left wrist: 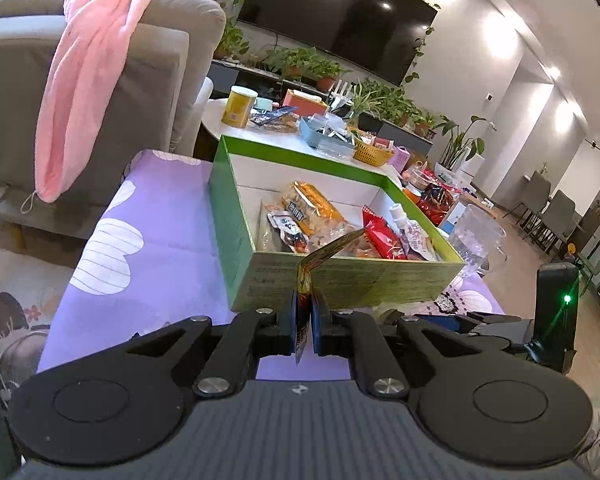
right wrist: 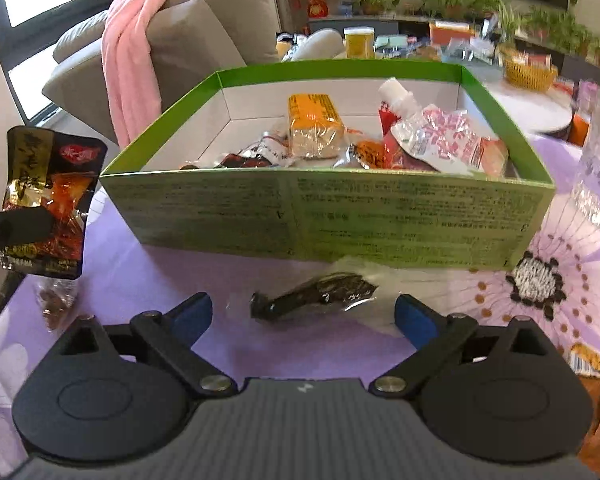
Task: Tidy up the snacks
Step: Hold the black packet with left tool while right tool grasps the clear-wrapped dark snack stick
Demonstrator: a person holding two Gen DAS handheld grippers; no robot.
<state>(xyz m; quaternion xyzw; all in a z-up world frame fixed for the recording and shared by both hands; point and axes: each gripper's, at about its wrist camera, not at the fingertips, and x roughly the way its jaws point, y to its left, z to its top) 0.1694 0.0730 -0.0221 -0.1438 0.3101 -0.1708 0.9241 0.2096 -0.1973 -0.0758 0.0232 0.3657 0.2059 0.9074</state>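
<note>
Left wrist view: the left gripper point(left wrist: 305, 312) has its jaws pressed together on a flat black-and-gold foil snack packet point(left wrist: 306, 280), seen edge-on and rising between the blue pads in front of the open green cardboard box point(left wrist: 236, 216). The box stands on a purple cloth printed with white flowers point(left wrist: 156, 232) and already holds several snacks: an orange-wrapped cracker pack point(left wrist: 314, 204), a red packet point(left wrist: 380, 236) and a pink-printed spouted pouch point(left wrist: 414, 236). Further back, a white table point(left wrist: 268, 140) is crowded with tins, baskets and more packets.

Right wrist view: the right gripper point(right wrist: 303, 316) stands with its jaws spread wide and nothing between the pads. Just ahead of it, on the cloth and close against the box's near wall, lies a small clear-wrapped dark snack point(right wrist: 320, 294). At the left edge the foil packet hangs in the other gripper's finger, outside the box. A smaller clear bag of brown pieces point(right wrist: 56, 300) lies on the cloth below it.

By my reading the job is partway along: a good pile is boxed, one packet is in hand and not yet dropped in, and two loose items remain on the cloth.
</note>
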